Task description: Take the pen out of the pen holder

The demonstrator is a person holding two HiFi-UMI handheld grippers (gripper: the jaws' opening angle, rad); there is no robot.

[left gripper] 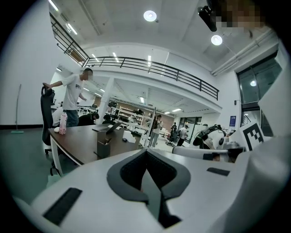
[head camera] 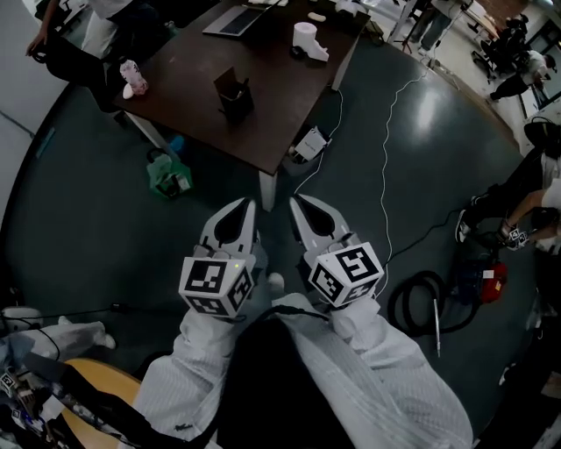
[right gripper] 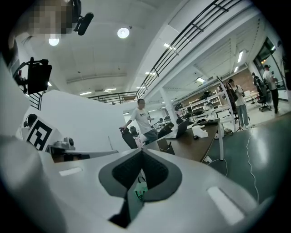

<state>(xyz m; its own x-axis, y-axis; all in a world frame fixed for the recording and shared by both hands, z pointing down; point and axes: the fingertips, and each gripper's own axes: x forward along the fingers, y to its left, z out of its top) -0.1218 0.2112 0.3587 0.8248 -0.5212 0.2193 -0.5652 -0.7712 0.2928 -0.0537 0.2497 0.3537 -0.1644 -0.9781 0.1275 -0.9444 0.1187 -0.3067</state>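
Observation:
The black pen holder (head camera: 235, 95) stands on the dark brown table (head camera: 263, 105), well ahead of both grippers. I cannot make out a pen in it. My left gripper (head camera: 249, 205) and right gripper (head camera: 295, 202) hang side by side over the floor, short of the table's near corner. Each has its jaws shut with nothing between them. The left gripper view shows the left gripper (left gripper: 146, 151) closed and the pen holder (left gripper: 103, 148) far off on the table. In the right gripper view, the right gripper (right gripper: 140, 151) is closed too, with the pen holder (right gripper: 167, 146) beyond it.
On the table are a laptop (head camera: 235, 22), a white object (head camera: 308, 39) and a pink bottle (head camera: 131, 79). On the floor lie a green bag (head camera: 168, 175), a white box (head camera: 308, 143), a cable (head camera: 386, 158) and coiled hoses (head camera: 425, 302). A person (left gripper: 72, 98) stands by a chair.

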